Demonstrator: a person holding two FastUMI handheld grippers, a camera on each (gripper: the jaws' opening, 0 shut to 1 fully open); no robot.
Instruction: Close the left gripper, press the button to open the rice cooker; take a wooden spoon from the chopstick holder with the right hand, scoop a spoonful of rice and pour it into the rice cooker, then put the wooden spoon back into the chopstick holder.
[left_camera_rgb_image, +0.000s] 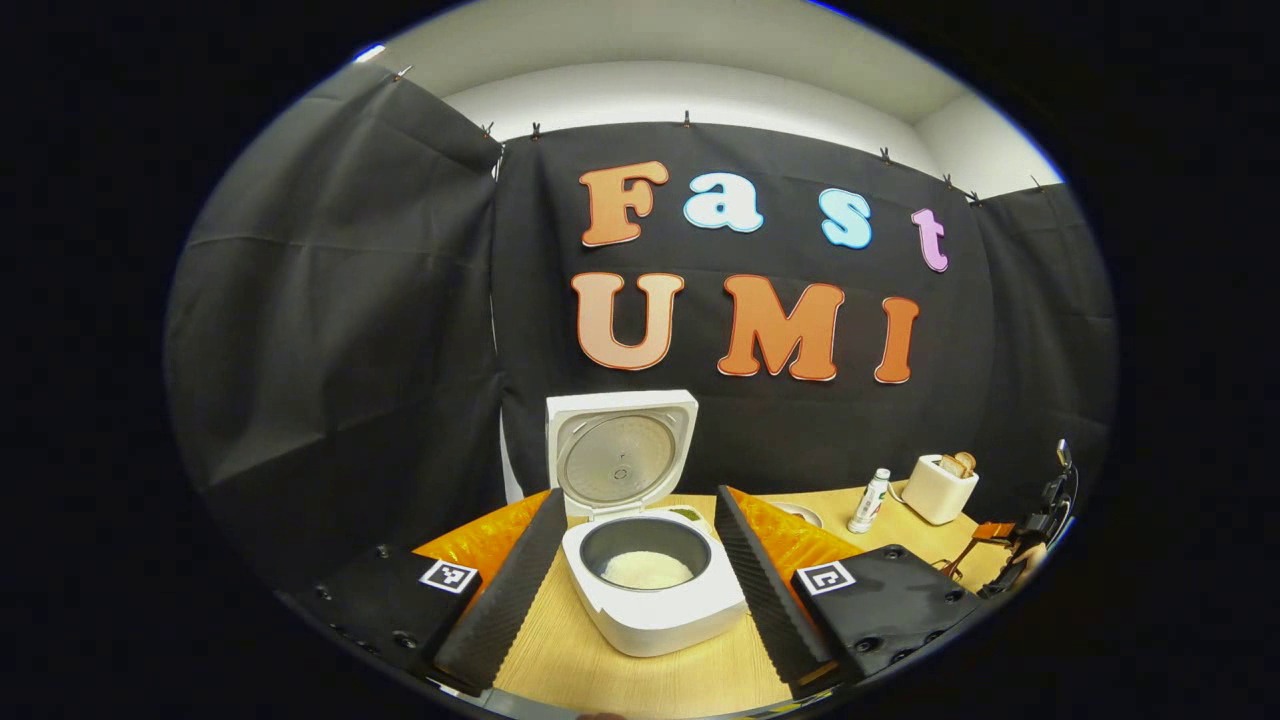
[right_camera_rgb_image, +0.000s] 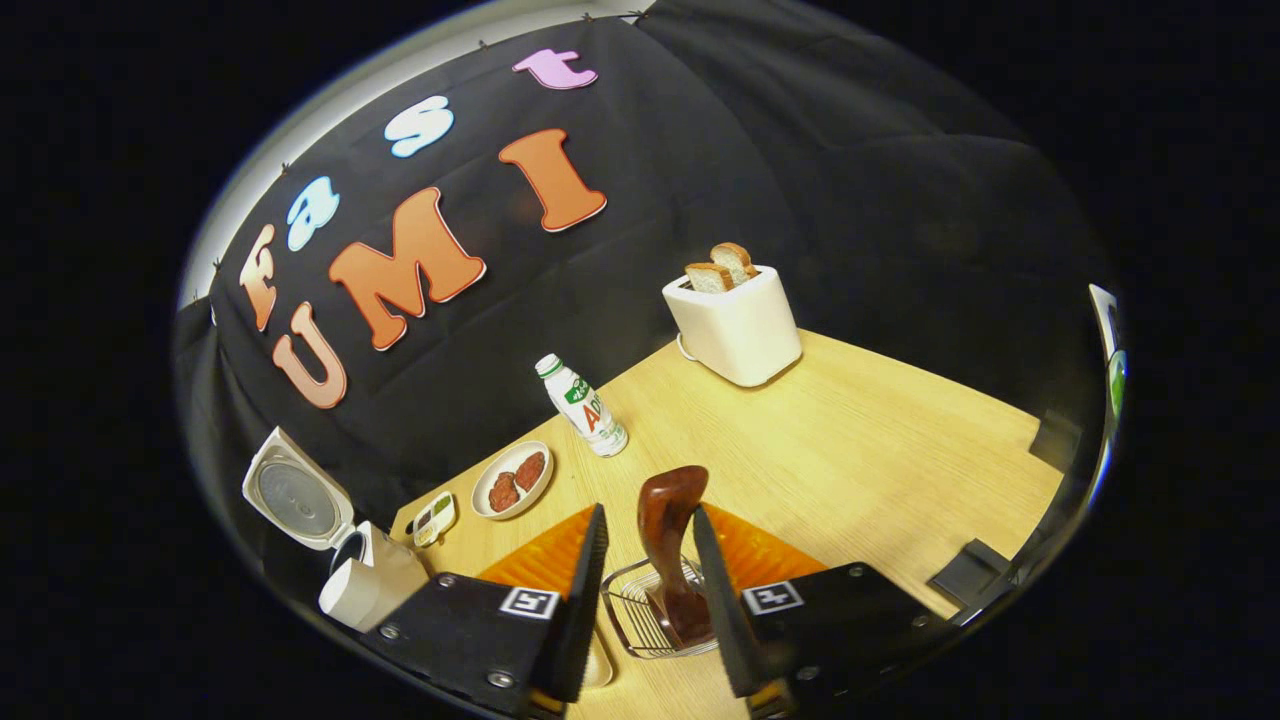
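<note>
The white rice cooker (left_camera_rgb_image: 655, 610) stands open on the wooden table, its lid (left_camera_rgb_image: 620, 455) upright and white rice (left_camera_rgb_image: 645, 570) in the dark pot. My left gripper (left_camera_rgb_image: 640, 495) is open wide, a finger on each side of the cooker and short of it. The cooker (right_camera_rgb_image: 355, 590) also sits at the lower left of the right gripper view. The dark wooden spoon (right_camera_rgb_image: 668, 520) stands upright in the wire chopstick holder (right_camera_rgb_image: 630, 615). My right gripper (right_camera_rgb_image: 650, 512) is open around the spoon's handle, with a gap on the left side. Far off at the right edge is the right gripper (left_camera_rgb_image: 1040, 520).
A white toaster (right_camera_rgb_image: 735, 320) with bread slices stands at the back of the table (right_camera_rgb_image: 880, 450). A small bottle (right_camera_rgb_image: 585, 405), a plate of reddish food (right_camera_rgb_image: 512, 478) and a little dish (right_camera_rgb_image: 435, 515) lie between the toaster and the cooker. Black cloth walls close off the back and sides.
</note>
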